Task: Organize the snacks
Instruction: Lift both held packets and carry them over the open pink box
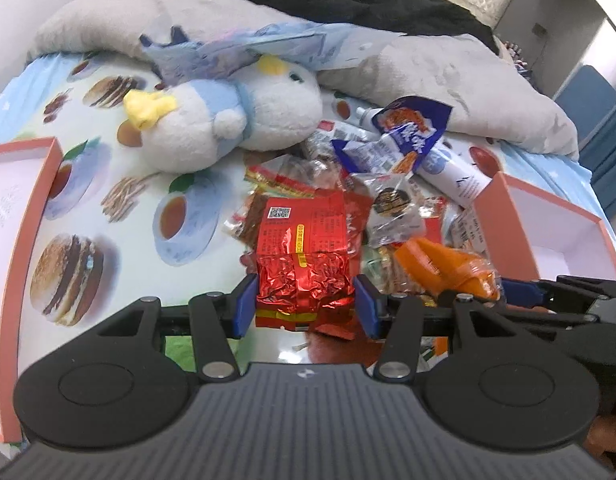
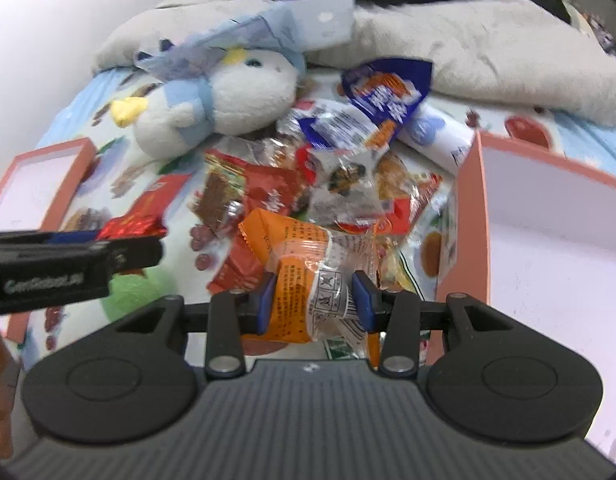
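The left gripper pinches a crinkly red foil packet and the right gripper an orange wrapped snack, both probably light, slippery and crushable, best held mid-body.

The left gripper has its jaws clamped on a red foil packet; beside it, the right gripper pinches an orange snack packet.

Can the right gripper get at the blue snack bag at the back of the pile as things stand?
Probably not yet. The right gripper is shut on an orange packet, so its jaws are occupied. The blue snack bag itself lies exposed on top of the pile, with nothing over it.
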Demonstrator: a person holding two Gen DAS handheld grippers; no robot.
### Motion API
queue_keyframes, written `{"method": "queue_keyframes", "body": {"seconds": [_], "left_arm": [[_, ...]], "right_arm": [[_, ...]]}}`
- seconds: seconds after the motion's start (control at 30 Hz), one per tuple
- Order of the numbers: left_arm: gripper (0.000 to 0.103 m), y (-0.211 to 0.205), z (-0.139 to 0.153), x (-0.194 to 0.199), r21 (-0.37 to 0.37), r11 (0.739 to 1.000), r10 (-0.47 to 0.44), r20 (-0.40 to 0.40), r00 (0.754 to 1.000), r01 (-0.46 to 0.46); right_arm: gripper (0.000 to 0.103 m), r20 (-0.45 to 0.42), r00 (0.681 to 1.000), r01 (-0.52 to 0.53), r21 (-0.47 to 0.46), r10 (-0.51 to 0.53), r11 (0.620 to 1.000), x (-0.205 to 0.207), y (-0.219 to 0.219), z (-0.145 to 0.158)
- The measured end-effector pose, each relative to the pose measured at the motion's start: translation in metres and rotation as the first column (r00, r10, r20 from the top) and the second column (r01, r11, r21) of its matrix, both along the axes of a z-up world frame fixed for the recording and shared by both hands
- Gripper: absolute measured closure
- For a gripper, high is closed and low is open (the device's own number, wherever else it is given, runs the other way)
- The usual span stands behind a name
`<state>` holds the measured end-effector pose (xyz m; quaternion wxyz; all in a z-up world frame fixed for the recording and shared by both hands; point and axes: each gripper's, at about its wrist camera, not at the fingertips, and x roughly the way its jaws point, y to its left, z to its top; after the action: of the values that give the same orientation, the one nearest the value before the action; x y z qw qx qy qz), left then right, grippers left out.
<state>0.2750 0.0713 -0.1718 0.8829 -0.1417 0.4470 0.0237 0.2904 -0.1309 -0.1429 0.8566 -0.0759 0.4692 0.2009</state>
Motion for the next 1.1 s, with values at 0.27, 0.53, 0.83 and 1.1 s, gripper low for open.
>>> {"method": "queue_keyframes", "body": {"seconds": [0.27,0.53,0.83,1.1], "left_arm": [[0.046,-0.005,0.006,-0.015,0.031,1.0,-0.005,0.069,0.998,0.003],[0.046,-0.016,0.013,-0.065,0.009,1.0,0.01,0.121,0.993,-0.011],[0.046,-0.035,0.031,-0.106,-0.002,1.0,0.0,0.145,0.989,0.0],[0.046,-0.048,0.052,-0.115,0.001,1.0,-0.016,0.184,0.983,0.016]], "right_arm": [[0.059,0.046,0.999,0.004,0.028,-0.005,1.0,-0.017,-0.01,0.011],[0.059,0.094,0.993,0.055,0.095,-0.064,0.994,-0.061,-0.029,0.017],[0.059,0.165,0.98,0.092,0.137,-0.115,0.986,-0.108,-0.051,0.034],[0.059,0.19,0.97,0.12,0.164,-0.151,0.979,-0.119,-0.068,0.05]]}}
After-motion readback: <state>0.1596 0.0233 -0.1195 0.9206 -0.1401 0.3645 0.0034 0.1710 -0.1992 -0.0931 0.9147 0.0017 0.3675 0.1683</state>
